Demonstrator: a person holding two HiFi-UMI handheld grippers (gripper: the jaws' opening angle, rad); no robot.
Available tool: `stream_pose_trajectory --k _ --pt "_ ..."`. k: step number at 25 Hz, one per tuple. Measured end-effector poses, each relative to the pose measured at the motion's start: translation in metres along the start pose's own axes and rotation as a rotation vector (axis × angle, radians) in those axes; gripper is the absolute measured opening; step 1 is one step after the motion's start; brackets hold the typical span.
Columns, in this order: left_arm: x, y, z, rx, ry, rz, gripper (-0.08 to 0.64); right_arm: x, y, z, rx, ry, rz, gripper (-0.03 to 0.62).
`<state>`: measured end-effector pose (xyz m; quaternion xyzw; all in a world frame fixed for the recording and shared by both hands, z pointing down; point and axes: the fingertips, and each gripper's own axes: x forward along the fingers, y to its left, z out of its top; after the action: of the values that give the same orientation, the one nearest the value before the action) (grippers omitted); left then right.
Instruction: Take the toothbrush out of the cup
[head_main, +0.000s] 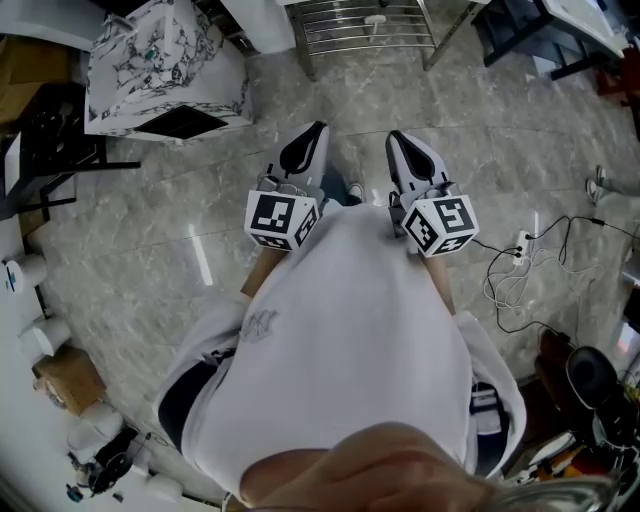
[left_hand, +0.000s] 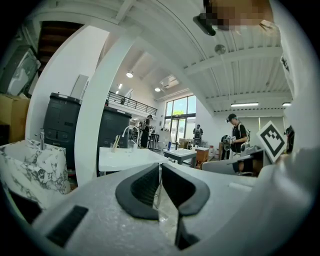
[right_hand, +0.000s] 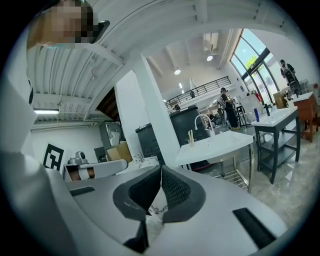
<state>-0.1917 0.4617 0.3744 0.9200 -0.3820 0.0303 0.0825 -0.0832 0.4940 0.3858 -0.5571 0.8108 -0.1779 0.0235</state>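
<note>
Thin toothbrushes stand in a small cup (left_hand: 116, 145) on a white sink table (left_hand: 125, 159), far ahead in the left gripper view. The right gripper view also shows the cup (right_hand: 190, 138), beside a curved tap on the same sink table (right_hand: 220, 145). In the head view both grippers are held close to the person's chest, above the stone floor. My left gripper (head_main: 312, 135) (left_hand: 160, 167) is shut with nothing between its jaws. My right gripper (head_main: 398, 140) (right_hand: 161, 170) has its pads meeting at the tips, also with nothing between them. Both are well short of the cup.
A marble-patterned box (head_main: 165, 70) stands on the floor ahead to the left, and a metal rack (head_main: 365, 25) is straight ahead. Cables and a power strip (head_main: 520, 270) lie on the floor to the right. People stand in the distance (left_hand: 235, 132). A dark shelf table (right_hand: 280, 117) is at the right.
</note>
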Motion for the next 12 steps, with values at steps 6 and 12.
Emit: stream_pose_trajectory --k 6,12 --pt "0.007 0.006 0.004 0.001 -0.002 -0.003 0.031 0.002 -0.005 0.001 0.012 0.0 -0.011 0.015" --pt "0.033 0.013 -0.001 -0.024 0.012 -0.042 0.031 0.008 -0.026 -0.002 0.018 0.025 -0.077 0.015"
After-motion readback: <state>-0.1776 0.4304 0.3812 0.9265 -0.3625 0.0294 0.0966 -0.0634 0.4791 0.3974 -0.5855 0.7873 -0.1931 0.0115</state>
